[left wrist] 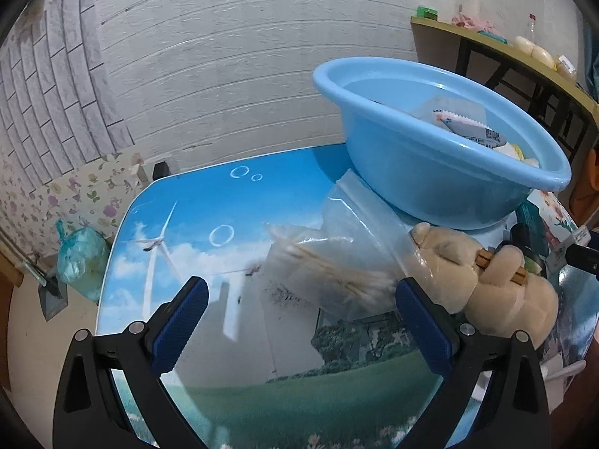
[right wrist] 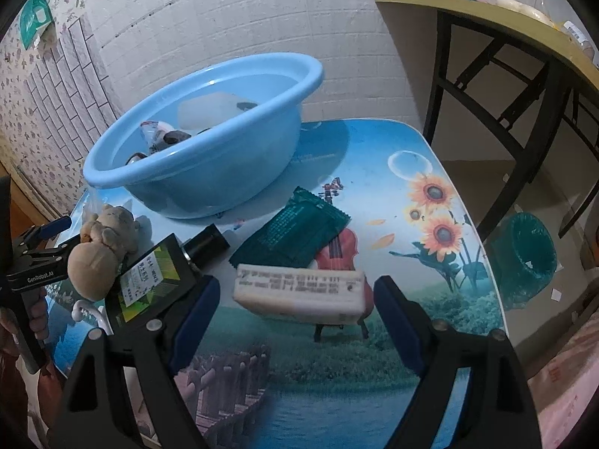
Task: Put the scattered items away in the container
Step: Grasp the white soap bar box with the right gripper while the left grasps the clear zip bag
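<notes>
Smooth round plastic basin (right wrist: 209, 172); crinkly clear bag (left wrist: 337, 262); fuzzy plush (left wrist: 486, 280).

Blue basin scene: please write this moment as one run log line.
left gripper: open, before clear bag | right gripper: open, before white box | blue basin: partly filled | plush toy, green packet: on table

Both wrist views—low, close—share the basin (left wrist: 430, 172).
</notes>
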`<action>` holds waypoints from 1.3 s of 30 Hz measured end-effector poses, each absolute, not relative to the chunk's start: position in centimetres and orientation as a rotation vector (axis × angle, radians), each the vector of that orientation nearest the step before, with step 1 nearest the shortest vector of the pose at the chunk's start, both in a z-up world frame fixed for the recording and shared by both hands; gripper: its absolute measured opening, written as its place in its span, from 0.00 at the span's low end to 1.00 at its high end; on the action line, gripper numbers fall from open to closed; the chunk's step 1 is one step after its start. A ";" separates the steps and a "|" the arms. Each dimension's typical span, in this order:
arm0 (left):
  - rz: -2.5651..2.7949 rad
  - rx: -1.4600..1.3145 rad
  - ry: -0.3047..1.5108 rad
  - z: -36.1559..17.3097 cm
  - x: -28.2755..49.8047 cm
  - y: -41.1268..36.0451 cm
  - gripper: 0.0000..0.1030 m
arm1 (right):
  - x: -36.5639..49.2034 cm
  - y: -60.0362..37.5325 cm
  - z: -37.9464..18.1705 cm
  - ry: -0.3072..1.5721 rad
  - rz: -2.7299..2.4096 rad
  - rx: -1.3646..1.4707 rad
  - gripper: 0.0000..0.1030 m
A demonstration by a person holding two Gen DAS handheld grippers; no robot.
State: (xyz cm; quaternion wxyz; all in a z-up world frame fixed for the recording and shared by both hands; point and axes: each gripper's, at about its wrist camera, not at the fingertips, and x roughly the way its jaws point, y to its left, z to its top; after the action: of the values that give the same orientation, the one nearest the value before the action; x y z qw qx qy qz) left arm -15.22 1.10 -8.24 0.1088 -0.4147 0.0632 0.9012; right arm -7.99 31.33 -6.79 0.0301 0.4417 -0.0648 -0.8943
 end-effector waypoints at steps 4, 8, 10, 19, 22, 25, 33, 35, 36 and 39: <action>2.618 -1.229 0.157 -8.4 -16.1 1.0 0.98 | -8.3 31.2 -7.1 -0.199 -2.751 1.370 0.83; 2.568 -1.239 0.063 -8.5 -16.8 0.6 0.81 | -8.4 31.1 -7.2 -0.194 -2.745 1.369 0.83; 2.537 -1.242 0.044 -8.6 -16.9 0.8 0.55 | -8.3 31.1 -7.1 -0.191 -2.751 1.358 0.83; 2.437 -1.229 0.059 -8.7 -15.7 2.1 0.21 | -8.1 31.4 -7.0 -0.207 -2.753 1.336 0.83; 2.466 -1.277 0.077 -9.0 -15.9 2.0 0.35 | -8.0 31.4 -6.9 -0.217 -2.750 1.336 0.83; 2.505 -1.309 0.027 -8.9 -16.3 1.2 0.67 | -8.0 31.5 -6.9 -0.231 -2.752 1.332 0.83; 2.576 -1.191 0.088 -7.7 -17.2 1.1 0.90 | -8.2 31.5 -7.0 -0.230 -2.744 1.330 0.83; 2.554 -1.169 0.141 -7.7 -17.6 1.6 0.92 | -8.3 31.4 -7.2 -0.226 -2.738 1.338 0.83; 2.542 -1.160 0.158 -7.7 -17.9 1.8 0.93 | -8.3 31.3 -7.2 -0.226 -2.737 1.341 0.83; 2.522 -1.139 0.188 -7.6 -18.8 2.3 0.97 | -8.5 31.3 -7.3 -0.228 -2.740 1.344 0.83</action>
State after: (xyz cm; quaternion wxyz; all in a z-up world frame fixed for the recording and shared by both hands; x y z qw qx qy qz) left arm -18.80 2.27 -7.62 0.1832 -0.4037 0.0665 0.8939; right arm -8.55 31.29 -7.33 0.0403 0.4388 -0.0744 -0.8946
